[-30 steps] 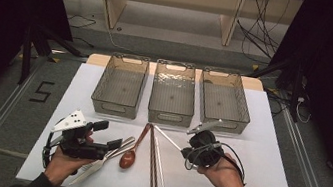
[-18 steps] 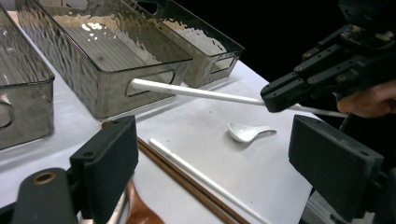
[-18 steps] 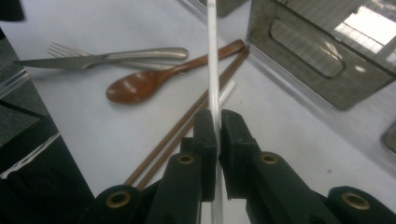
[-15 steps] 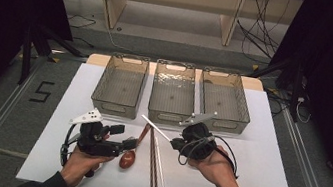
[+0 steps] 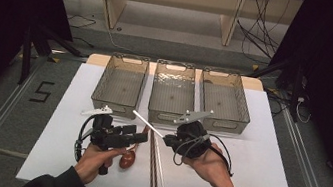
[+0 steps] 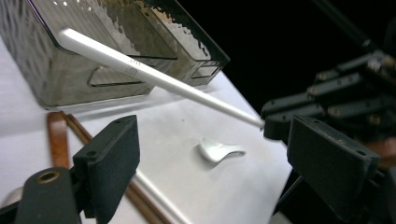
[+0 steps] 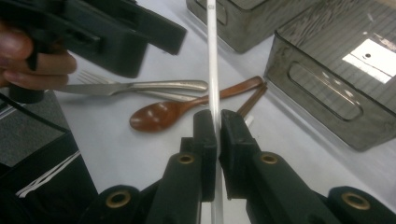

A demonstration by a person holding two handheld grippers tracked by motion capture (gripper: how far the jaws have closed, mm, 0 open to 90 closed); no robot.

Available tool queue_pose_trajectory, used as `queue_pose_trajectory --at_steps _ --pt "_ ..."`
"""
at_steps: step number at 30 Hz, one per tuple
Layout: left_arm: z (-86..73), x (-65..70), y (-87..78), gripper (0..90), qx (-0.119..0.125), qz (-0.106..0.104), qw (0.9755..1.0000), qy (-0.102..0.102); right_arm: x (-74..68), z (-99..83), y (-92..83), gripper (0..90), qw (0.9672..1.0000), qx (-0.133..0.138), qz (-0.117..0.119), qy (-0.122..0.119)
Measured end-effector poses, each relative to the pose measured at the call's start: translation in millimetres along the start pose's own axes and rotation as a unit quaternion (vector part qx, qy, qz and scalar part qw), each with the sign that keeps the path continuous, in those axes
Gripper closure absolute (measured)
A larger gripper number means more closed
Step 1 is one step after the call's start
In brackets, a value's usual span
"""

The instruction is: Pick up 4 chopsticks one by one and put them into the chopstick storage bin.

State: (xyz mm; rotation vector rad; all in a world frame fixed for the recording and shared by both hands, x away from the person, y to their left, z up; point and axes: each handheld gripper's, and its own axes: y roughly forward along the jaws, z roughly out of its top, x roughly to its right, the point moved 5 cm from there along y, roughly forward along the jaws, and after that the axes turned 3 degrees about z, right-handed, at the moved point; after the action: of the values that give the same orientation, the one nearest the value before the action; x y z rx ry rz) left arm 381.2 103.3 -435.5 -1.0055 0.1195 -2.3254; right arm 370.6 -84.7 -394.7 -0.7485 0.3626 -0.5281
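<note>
My right gripper (image 7: 216,122) is shut on a white chopstick (image 7: 213,56), which sticks out past its jaws. In the high view this chopstick (image 5: 148,123) is held above the table, slanting up-left from the right gripper (image 5: 170,138). My left gripper (image 5: 140,137) faces it from the left with its jaws open and nothing between them. In the left gripper view the chopstick (image 6: 154,77) crosses above the open left gripper (image 6: 215,137). A brown wooden spoon (image 7: 187,108) and a metal fork (image 7: 140,87) lie on the white table under the left gripper.
Three smoky plastic bins (image 5: 120,83) (image 5: 172,94) (image 5: 225,100) stand in a row at the back. Two brown chopsticks (image 5: 152,167) and a second white chopstick (image 5: 161,178) lie mid-table. A small white ceramic piece (image 6: 218,150) rests on the table (image 5: 267,180).
My left gripper has moved right, toward the middle. My right gripper has moved left and risen a little, carrying the white chopstick with it.
</note>
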Motion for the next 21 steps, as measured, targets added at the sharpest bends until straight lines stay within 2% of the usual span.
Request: queue_pose_trajectory --at_steps 3,7,11,18,21 --pt "1.8 -0.9 3.4 18.2 0.001 0.006 1.0 0.0 -4.0 1.4 0.6 86.3 1.0 0.003 0.003 -0.005" --pt "3.2 1.7 7.4 19.1 0.007 -0.006 0.9998 -0.017 -8.7 2.6 2.4 86.2 0.9999 0.008 0.005 -0.012" --pt "3.4 3.0 8.7 21.5 0.007 -0.009 0.9998 -0.016 -12.6 3.3 3.6 86.3 0.9997 0.013 0.009 -0.02" --pt "3.7 3.0 7.5 31.4 0.016 -0.019 0.9993 -0.027 -18.3 3.4 7.3 86.2 0.9993 0.018 0.013 -0.029" --pt "3.8 1.2 7.0 36.7 0.023 -0.03 0.9982 -0.048 -19.8 3.6 8.3 86.2 0.9992 0.022 0.015 -0.03"
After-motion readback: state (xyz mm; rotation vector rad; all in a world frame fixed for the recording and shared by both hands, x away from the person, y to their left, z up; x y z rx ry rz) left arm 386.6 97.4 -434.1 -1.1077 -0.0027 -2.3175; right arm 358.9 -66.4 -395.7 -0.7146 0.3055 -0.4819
